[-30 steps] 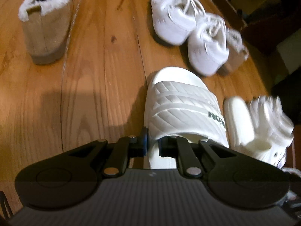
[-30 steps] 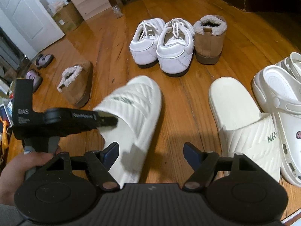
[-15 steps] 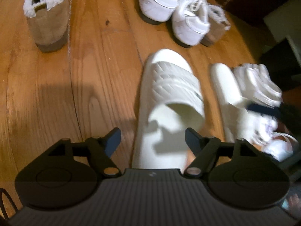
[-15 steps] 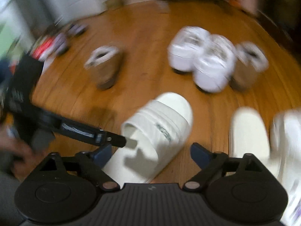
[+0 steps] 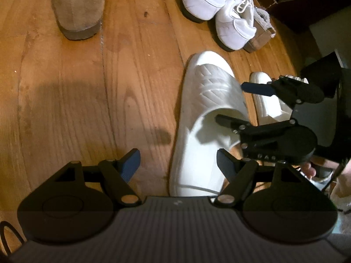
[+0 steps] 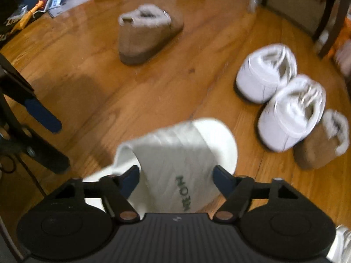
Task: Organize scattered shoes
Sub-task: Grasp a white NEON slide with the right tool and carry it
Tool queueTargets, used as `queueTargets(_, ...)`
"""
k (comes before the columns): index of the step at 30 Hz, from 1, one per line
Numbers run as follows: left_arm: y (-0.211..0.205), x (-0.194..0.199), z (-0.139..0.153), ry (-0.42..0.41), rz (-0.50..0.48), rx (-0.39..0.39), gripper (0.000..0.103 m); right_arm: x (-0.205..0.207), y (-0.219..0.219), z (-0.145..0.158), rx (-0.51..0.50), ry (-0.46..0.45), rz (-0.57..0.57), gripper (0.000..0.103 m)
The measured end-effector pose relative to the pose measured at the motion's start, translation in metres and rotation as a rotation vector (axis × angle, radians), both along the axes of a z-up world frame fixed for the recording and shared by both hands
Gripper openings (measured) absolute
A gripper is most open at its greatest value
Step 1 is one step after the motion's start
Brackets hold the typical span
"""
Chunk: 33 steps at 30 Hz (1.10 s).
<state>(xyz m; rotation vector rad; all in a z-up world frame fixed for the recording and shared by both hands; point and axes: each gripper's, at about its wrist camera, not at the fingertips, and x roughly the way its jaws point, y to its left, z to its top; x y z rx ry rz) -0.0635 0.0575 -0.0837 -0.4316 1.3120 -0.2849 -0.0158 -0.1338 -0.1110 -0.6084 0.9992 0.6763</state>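
slide, place: white slide (image 5: 204, 118) lies flat on the wood floor (image 5: 65, 100), centre-right of the left wrist view, toe toward the top of the frame; its mate (image 5: 266, 100) lies just beside it at right.
slide, why there: judged to be set down next to its mate so the 2 read as 1 pair.
left gripper (image 5: 177, 163): let go, jaws spread, nothing between the pads; it hangs over the heel end, lower centre of frame.
right gripper (image 6: 176, 175): jaws straddle the strap printed with green letters, lower centre of the right wrist view; they have just been closing on it, but blur hides whether the pads press yet, so I cannot tell if it grips.
right gripper, why: judged to be taking the slide over for a final nudge into line.
other shoes: 2 white sneakers (image 6: 280, 107) sit together with 1 tan boot (image 6: 320, 140) at right; the other tan boot (image 6: 147, 35) stands well apart, upper centre.
change: 1 s ago the left jaws were clamped on the slide's heel edge; now they are off it.
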Motion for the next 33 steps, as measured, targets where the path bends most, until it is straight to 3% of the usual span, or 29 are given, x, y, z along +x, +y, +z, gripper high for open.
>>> queueTargets(8, -0.004, 0.007, -0.004, 0.007, -0.029, 0.030, 0.076, 0.019, 0.009, -0.021, -0.031, 0.033, 0.029, 0.078)
queueTargets(12, -0.007, 0.007, -0.003, 0.000, -0.031, 0.059, 0.076, 0.024, 0.006, -0.018, 0.001, 0.057, -0.028, 0.074)
queueTargets(15, -0.001, 0.005, 0.003, -0.017, -0.009, 0.063, 0.076, 0.024, 0.004, -0.015, -0.011, 0.071, -0.157, 0.073)
queueTargets(18, 0.002, 0.004, 0.009, -0.038, 0.006, 0.088, 0.076, 0.027, -0.003, -0.012, -0.036, 0.129, -0.387, 0.073)
queueTargets(21, 0.008, 0.000, 0.024, -0.084, 0.025, 0.132, 0.076, 0.029, -0.020, -0.008, 0.039, 0.251, -0.596, 0.074)
queueTargets(22, 0.009, -0.001, 0.027, -0.096, 0.029, 0.136, 0.076, 0.028, -0.030, -0.007, 0.082, 0.322, -0.691, 0.074)
queueTargets(25, 0.014, -0.006, 0.037, -0.133, 0.033, 0.130, 0.076, 0.019, -0.050, -0.002, 0.142, 0.423, -0.874, 0.074)
queueTargets(29, 0.018, -0.009, 0.041, -0.160, 0.053, 0.146, 0.077, 0.002, -0.081, -0.002, 0.304, 0.577, -1.073, 0.073)
queueTargets(33, 0.019, -0.010, 0.046, -0.213, 0.075, 0.111, 0.077, -0.022, -0.101, -0.008, 0.406, 0.747, -1.249, 0.073)
